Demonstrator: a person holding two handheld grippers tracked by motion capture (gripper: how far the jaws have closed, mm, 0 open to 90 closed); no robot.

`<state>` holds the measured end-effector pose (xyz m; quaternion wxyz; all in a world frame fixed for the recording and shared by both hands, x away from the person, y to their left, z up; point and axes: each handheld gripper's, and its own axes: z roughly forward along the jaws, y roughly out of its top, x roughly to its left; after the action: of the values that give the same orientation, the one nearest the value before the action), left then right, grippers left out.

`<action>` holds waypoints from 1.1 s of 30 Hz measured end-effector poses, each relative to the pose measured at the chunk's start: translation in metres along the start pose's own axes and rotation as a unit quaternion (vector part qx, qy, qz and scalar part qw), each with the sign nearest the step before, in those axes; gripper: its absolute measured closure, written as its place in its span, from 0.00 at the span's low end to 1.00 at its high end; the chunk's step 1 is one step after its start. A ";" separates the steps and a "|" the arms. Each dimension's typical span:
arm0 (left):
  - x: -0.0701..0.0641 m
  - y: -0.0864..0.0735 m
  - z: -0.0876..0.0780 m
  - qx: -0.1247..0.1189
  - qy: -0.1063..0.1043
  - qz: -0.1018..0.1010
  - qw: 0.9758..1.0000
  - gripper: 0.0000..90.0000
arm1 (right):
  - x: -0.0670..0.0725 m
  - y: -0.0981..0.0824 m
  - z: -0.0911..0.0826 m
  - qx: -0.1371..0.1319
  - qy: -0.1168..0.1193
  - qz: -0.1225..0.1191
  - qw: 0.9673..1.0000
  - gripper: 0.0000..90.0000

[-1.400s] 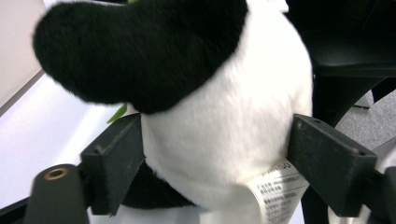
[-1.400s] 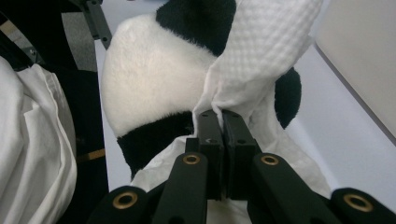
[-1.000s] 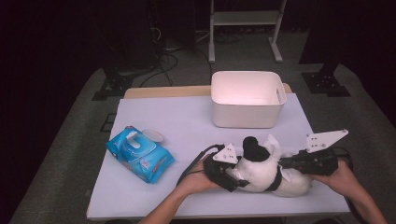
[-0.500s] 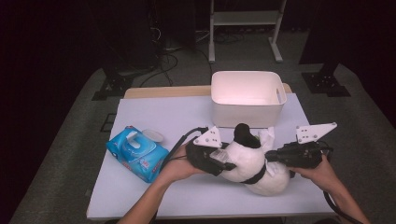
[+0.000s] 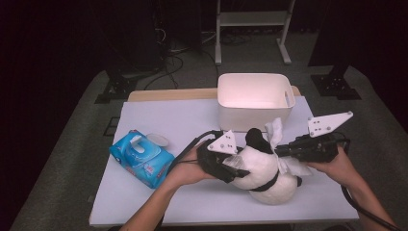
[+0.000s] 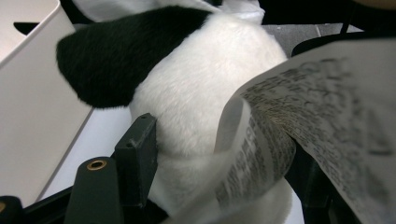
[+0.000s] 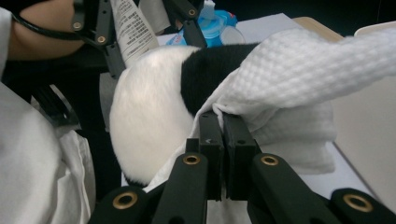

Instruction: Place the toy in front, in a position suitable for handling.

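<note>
Now | left gripper (image 5: 230,169) clamps plush panda (image 5: 262,168) | right gripper (image 7: 223,122) pinches wipe (image 7: 299,79), panda's face hidden

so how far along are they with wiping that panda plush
Done: one white wipe is out of the blue wipes pack, whose lid stands open. In hand: the left gripper holds the panda plush by its body, its paper tag beside the fingers, while the right gripper, shut on the wipe, presses it against the plush near the black ear. Left: probably more wiping; the white bin waits behind.
</note>
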<state>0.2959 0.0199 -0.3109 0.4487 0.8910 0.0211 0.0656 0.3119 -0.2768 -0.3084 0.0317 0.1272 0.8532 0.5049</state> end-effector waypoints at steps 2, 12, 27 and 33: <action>0.000 0.003 0.002 0.001 -0.002 0.003 1.000 0.38 | 0.000 0.008 -0.001 -0.002 0.002 -0.006 1.000 0.97; 0.001 0.022 0.018 0.015 0.001 0.017 1.000 0.38 | 0.009 0.041 0.014 0.061 0.002 -0.060 0.996 0.96; 0.003 -0.006 0.015 -0.003 0.009 -0.022 1.000 0.28 | 0.001 -0.001 -0.021 0.035 -0.028 -0.007 0.999 0.97; 0.007 -0.028 0.021 -0.004 0.001 -0.054 0.999 0.26 | 0.006 -0.012 -0.032 0.025 -0.037 0.002 0.999 0.97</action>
<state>0.3061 0.0206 -0.3451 0.4555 0.8865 0.0691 0.0422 0.2982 -0.3078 -0.3029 0.0588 0.1483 0.8637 0.4781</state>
